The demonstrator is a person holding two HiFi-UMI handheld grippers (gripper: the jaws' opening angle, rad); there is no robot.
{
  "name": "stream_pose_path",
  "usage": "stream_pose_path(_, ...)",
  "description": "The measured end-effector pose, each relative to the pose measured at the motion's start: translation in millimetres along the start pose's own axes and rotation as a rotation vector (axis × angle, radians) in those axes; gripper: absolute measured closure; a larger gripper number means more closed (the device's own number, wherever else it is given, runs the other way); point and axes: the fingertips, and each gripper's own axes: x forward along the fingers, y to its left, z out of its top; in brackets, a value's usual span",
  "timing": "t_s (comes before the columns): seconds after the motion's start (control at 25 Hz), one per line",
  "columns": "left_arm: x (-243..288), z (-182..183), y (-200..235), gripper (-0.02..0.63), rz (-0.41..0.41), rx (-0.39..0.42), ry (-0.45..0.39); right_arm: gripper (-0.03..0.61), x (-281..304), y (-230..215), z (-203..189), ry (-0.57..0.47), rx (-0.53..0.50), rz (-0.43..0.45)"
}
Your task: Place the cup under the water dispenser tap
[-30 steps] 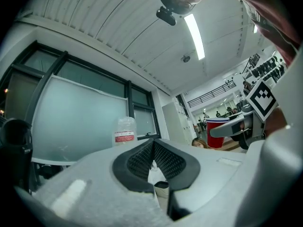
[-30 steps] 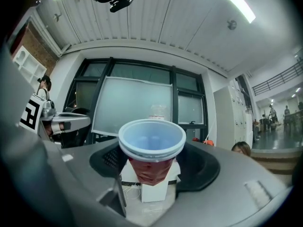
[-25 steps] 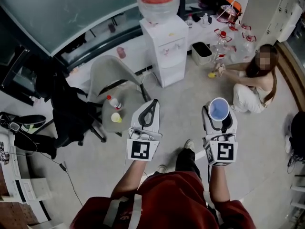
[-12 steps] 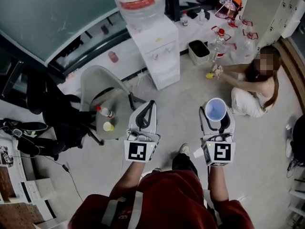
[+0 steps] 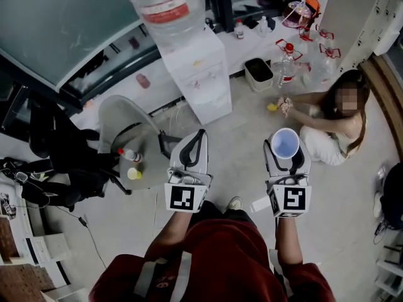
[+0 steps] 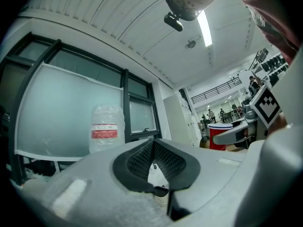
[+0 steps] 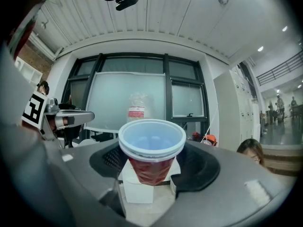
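Note:
My right gripper is shut on a red plastic cup with a pale blue inside, held upright with its mouth up; in the right gripper view the cup fills the gap between the jaws of that gripper. The white water dispenser with its big clear bottle stands ahead and to the left of the cup, some way off. My left gripper is level with the right one, shut and empty. In the left gripper view the left gripper points toward the bottle.
A person sits on the floor at the right, close to several water bottles and a dark bin. A grey chair with a small bottle on it stands left of the dispenser. Dark bags lie further left.
Both grippers have moved forward across the floor toward the dispenser, which now looks larger and nearer. The cup stays in the right gripper's hold.

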Motion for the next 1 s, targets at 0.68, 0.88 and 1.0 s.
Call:
stream_pose_path(0.68,68,-64,53,0.616,0.041,-0.033,0.047,0.270,103,-1,-41,0.063,0.011,0.044)
stream_pose_path(0.88,98,-111,83,0.616,0.053,-0.043,0.088,0.270,157,6,-78,0.117,-0.008,0.077)
stream_pose_path(1.0,116,-143,95,0.615,0.049,-0.049,0.116,0.270,187,12,-105,0.150,0.014,0.103)
